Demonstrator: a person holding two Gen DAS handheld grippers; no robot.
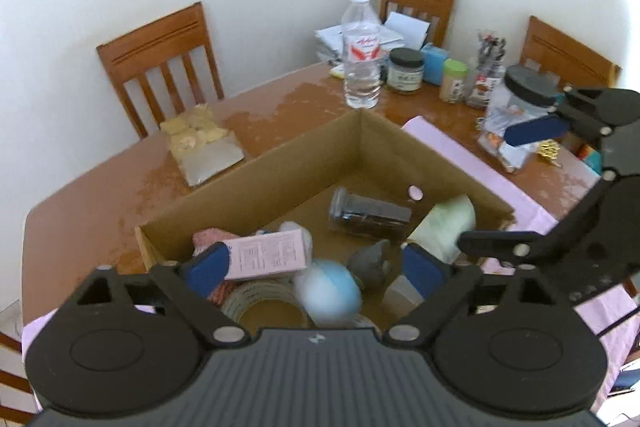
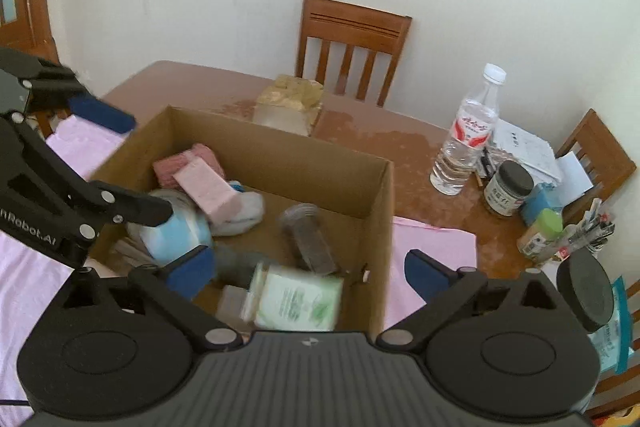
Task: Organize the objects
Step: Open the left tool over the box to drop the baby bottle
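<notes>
An open cardboard box (image 1: 280, 163) (image 2: 380, 195) stands on a pink cloth on the wooden table. Inside lie a pink carton (image 1: 272, 255) (image 2: 204, 187), a blue-white ball (image 1: 332, 291) (image 2: 176, 235), a dark jar on its side (image 1: 368, 217) (image 2: 308, 239), a green wipes pack (image 1: 444, 227) (image 2: 300, 299), a tape roll (image 1: 264, 303) and a grey figure (image 1: 372, 261). My left gripper (image 1: 316, 269) is open and empty above the box's near side. My right gripper (image 2: 308, 271) is open and empty over the box's right wall; it also shows in the left wrist view (image 1: 516, 187).
On the table beyond the box stand a water bottle (image 1: 362, 51) (image 2: 464, 143), a black-lidded jar (image 1: 406, 69) (image 2: 508, 189), a green-capped bottle (image 1: 454, 79), a pen holder (image 1: 486, 67), papers (image 1: 372, 35) and a snack bag (image 1: 200, 143) (image 2: 290, 105). A clear jar (image 1: 516, 115) stands right. Chairs surround the table.
</notes>
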